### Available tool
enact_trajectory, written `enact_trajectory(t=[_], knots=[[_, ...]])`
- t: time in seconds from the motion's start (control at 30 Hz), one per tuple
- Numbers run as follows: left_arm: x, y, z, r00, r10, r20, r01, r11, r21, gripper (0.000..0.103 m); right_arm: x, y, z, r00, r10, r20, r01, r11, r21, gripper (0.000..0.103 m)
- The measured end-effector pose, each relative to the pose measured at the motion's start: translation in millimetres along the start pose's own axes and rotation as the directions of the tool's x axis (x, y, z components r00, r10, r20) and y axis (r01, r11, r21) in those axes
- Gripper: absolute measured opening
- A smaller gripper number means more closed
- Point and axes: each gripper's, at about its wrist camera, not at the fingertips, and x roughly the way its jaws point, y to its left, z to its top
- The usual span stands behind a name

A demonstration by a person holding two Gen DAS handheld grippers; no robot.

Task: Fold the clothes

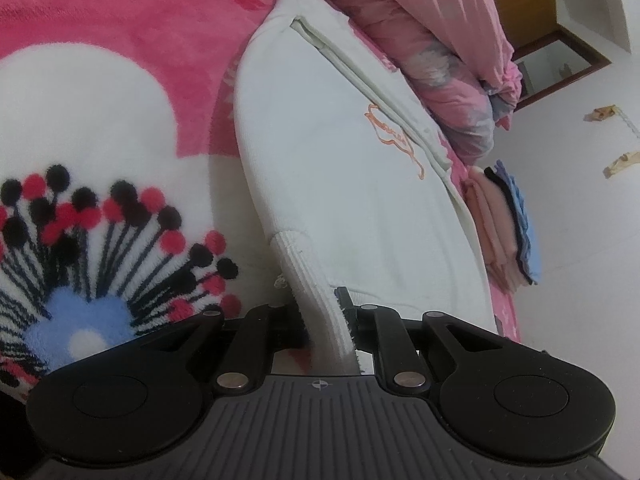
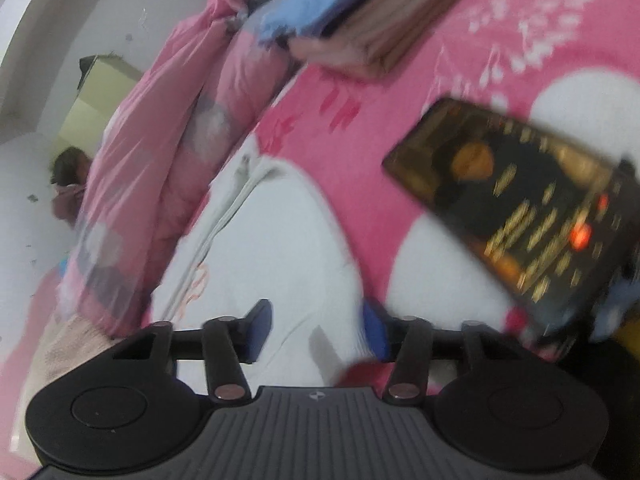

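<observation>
Your white jacket lies flat on the pink blanket, one cuff pinched in your left tool.

The pink floral blanket [image 1: 120, 40] covers the bed, with a bunched pink quilt [image 1: 440, 40] along its far edge. The white jacket [image 1: 340, 168] stretches between them, zipper side toward the quilt. A stack of folded clothes [image 1: 504, 224] sits beyond it, and a dark patterned box [image 2: 520, 208] rests on the blanket. Your left tool [image 1: 320, 320] is clenched on the jacket's ribbed cuff [image 1: 316, 292]; your right tool [image 2: 316, 332] hangs spread apart over the jacket, gripping nothing.
</observation>
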Motion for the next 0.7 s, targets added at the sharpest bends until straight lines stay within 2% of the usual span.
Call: enact_trajectory(t=[0.1,0.2,0.33,0.43,0.53,0.7], knots=[[0.0,-1.7,-0.6,1.000,0.001,0.006,-0.001,1.000,0.012,0.012,3.4,-5.8,-7.0,0.998,0.044,-0.033,-0.043,0.998,0.042,0.033],[-0.6,-4.8,-0.8,1.000,0.009,0.010,-0.010,1.000,0.029,0.008,7.3,-10.1,-6.2,0.999,0.050,0.000,-0.050,0.996,0.068,0.028],[-3.1,-14.1,-4.7,0.998,0.045,0.039,-0.048,0.996,0.070,0.004,13.1,-13.7,-6.3,0.998,0.041,0.048,-0.045,0.996,0.079,0.009],[-8.1,-26.0,-8.4,0.995,0.071,0.075,-0.079,0.991,0.109,0.003,7.5,-9.5,-13.2,0.994,0.049,0.097,-0.055,0.997,0.062,0.007],[-20.2,-33.4,-8.8,0.994,0.034,0.109,-0.048,0.991,0.126,0.003,-6.4,-0.4,-19.4,0.985,0.085,0.147,-0.090,0.996,0.027,0.006],[-43.2,-43.0,-8.0,0.989,0.007,0.147,-0.029,0.988,0.153,0.003,-27.9,24.1,-27.6,0.972,0.160,0.170,-0.151,0.986,-0.064,0.006]])
